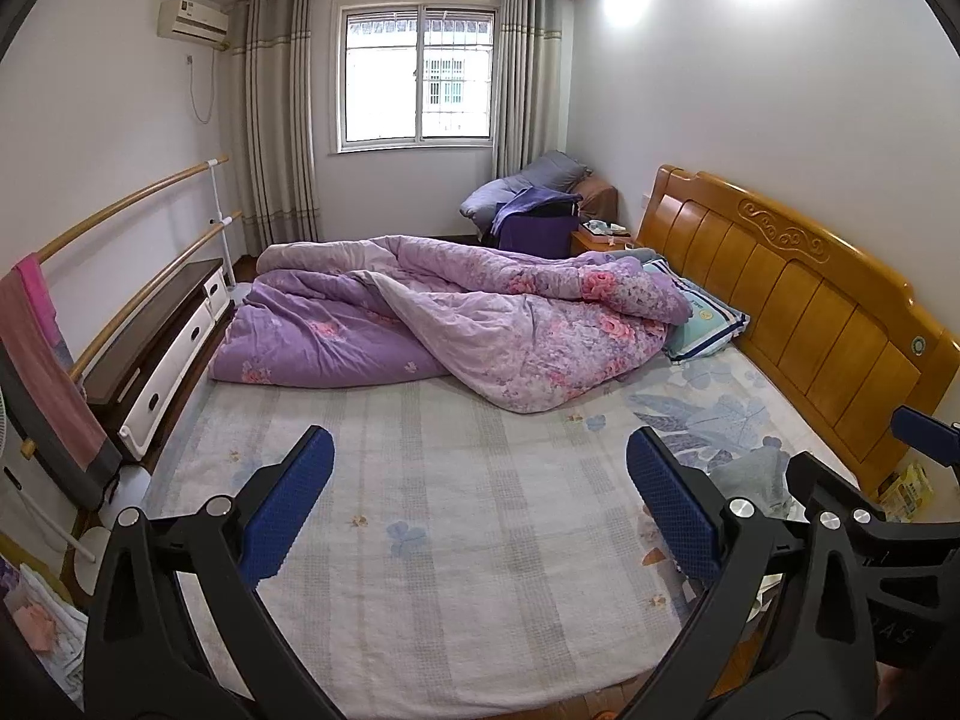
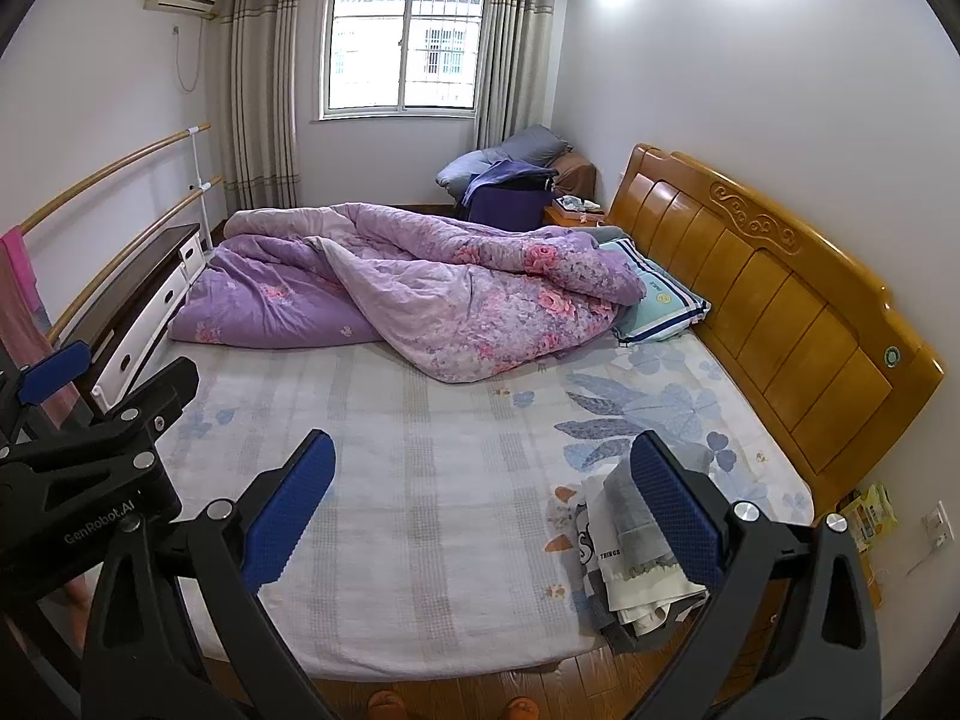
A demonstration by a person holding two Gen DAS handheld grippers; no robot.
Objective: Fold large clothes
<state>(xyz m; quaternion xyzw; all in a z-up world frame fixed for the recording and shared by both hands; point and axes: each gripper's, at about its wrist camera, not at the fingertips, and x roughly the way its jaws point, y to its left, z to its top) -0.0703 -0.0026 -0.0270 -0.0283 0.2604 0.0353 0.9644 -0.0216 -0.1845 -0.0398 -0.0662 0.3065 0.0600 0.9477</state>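
both tongs wide open, nothing between the pads. left gripper (image 1: 480, 504) hovers over bare middle of the bed sheet (image 1: 456, 540); right gripper (image 2: 483, 507) hovers beside it, nearer the headboard (image 2: 774, 300). each shows at the edge of the other's view, so they're held close together, approx same height.

clothes pile (image 2: 636, 552) sits at near edge of the bed, headboard side: a gray piece on top of a white printed one, more layers under. in right wrist view it's just behind that gripper's right finger, partly hidden. in left wrist view only a gray scrap shows past the left gripper's right finger. so pile lies to the right of both, right hand clearly nearer. pile's long axis seems to run from near edge toward the quilt (image 1: 456, 318), can't be sure w/ fisheye.

purple floral quilt is bunched across far side, pillow (image 2: 654, 300) by headboard, well apart from pile. prob next: right hand swings right and down to take top garment.
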